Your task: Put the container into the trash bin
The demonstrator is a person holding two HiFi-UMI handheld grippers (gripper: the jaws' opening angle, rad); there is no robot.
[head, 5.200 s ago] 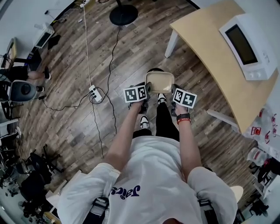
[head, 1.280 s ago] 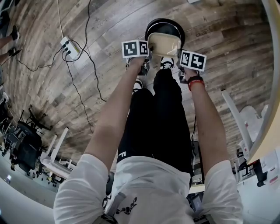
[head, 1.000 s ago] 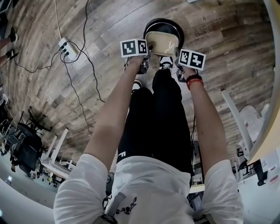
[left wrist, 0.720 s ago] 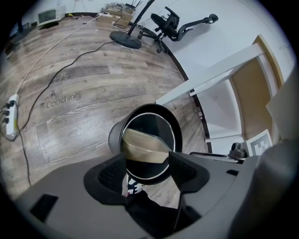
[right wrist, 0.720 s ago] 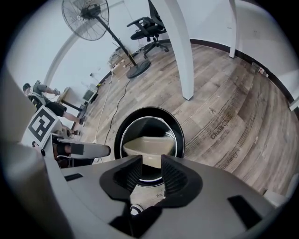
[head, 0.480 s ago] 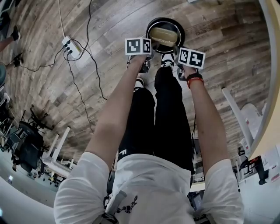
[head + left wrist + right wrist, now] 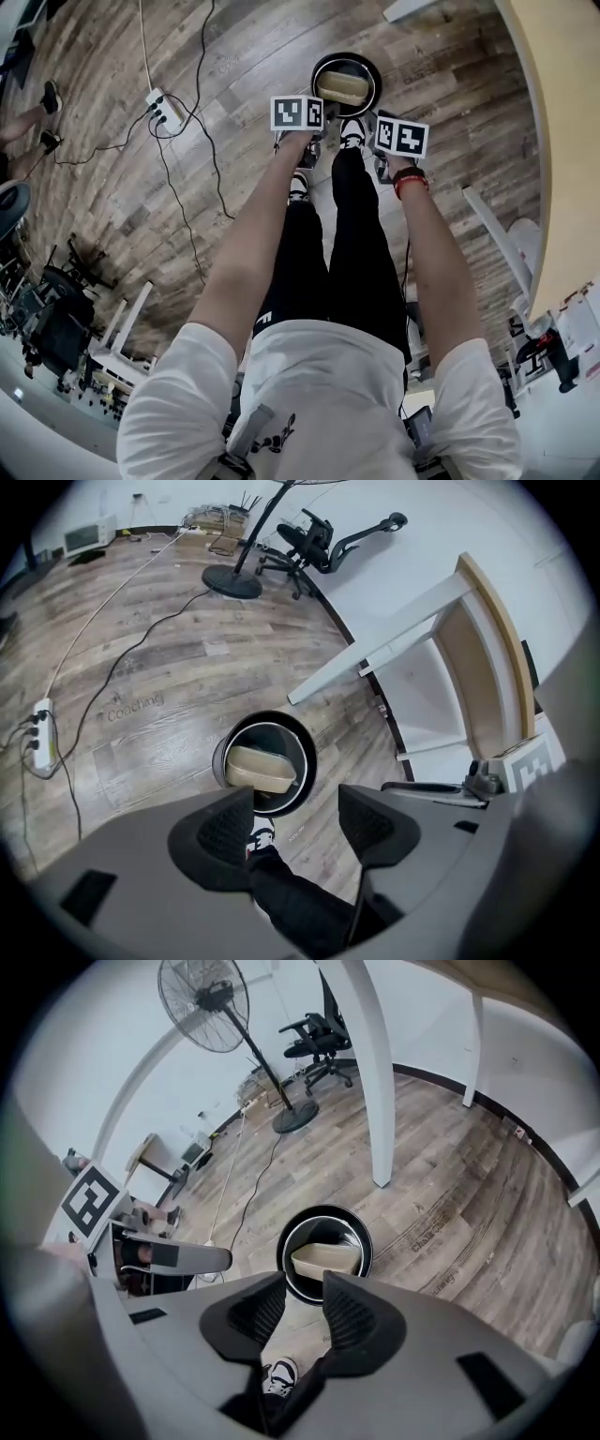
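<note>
The beige container [image 7: 343, 87] lies tilted inside the round black trash bin [image 7: 316, 82] on the wooden floor. Both gripper views show the container [image 7: 261, 769] [image 7: 323, 1260] down in the bin [image 7: 267, 717] [image 7: 326, 1211], well below the jaws. My left gripper [image 7: 304, 141] [image 7: 300, 822] hangs above the bin's near left side, open and empty. To the bin's near right, my right gripper [image 7: 382, 161] [image 7: 302, 1309] is also open with nothing between its jaws. Neither gripper touches the container or the bin.
The person's shoes [image 7: 352, 131] stand just short of the bin. A power strip [image 7: 164, 108] with cables lies on the floor to the left. A light wooden table [image 7: 562, 141] with white legs [image 7: 370, 1072] runs along the right. A fan [image 7: 202, 993] and an office chair [image 7: 328, 541] stand farther off.
The container has left the grippers and dropped into the bin. Both grippers have opened and risen away from the bin, which now looks smaller.
</note>
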